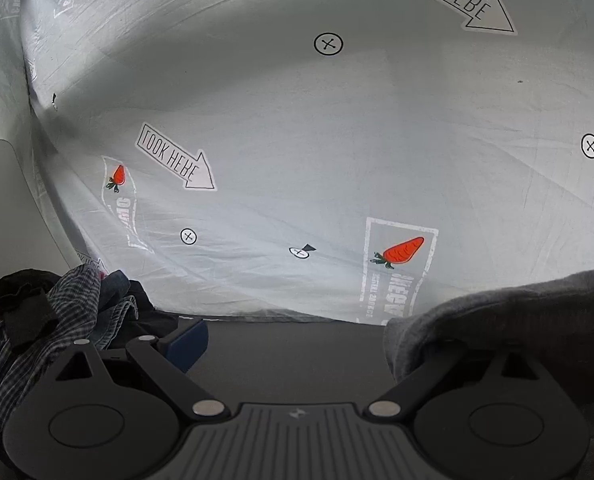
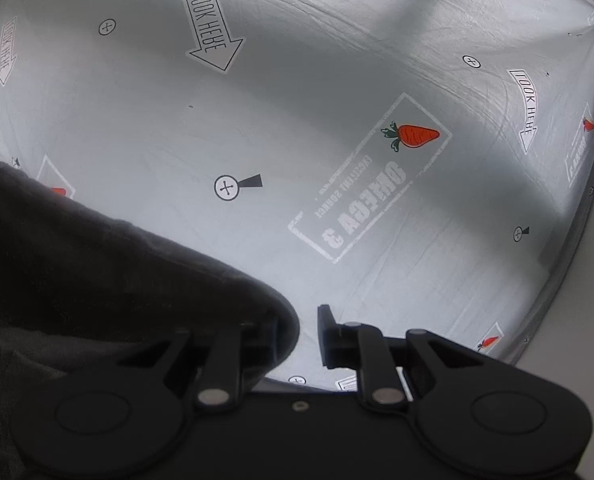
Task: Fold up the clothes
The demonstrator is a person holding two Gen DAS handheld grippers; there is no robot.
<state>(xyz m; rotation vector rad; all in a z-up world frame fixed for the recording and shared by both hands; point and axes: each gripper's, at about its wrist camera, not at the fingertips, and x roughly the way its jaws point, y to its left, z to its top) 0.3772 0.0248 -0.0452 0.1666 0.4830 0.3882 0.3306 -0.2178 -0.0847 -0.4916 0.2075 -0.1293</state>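
Looking along the left gripper (image 1: 309,344), I found its jaws spread wide. One blue pad (image 1: 185,344) stood bare, and the other finger was buried under the grey garment (image 1: 497,320), which lay draped over it rather than clamped. In the other view the right gripper (image 2: 305,336) had its jaws only narrowly parted. The same dark grey cloth (image 2: 117,272) hung over one finger, and a sliver of the printed sheet (image 2: 337,160) showed between the cloth and the other finger, so I judged nothing was pinched there either.

That was my main worry. With neither claw biting, the garment was only hooked on two fingers, and any quick lift or sideways sweep could have let it slide off and crumple on the sheet, undoing whatever fold line I had. Closing the right jaws blind was a second risk (I could not see how many layers sat over that finger). I might have caught one layer only, and the fold would then have dragged skewed.

The pile of clothes (image 1: 57,312) sat just beside the left gripper's bare finger. A careless swing that way could have snagged the checked shirt and pulled it into the work area.
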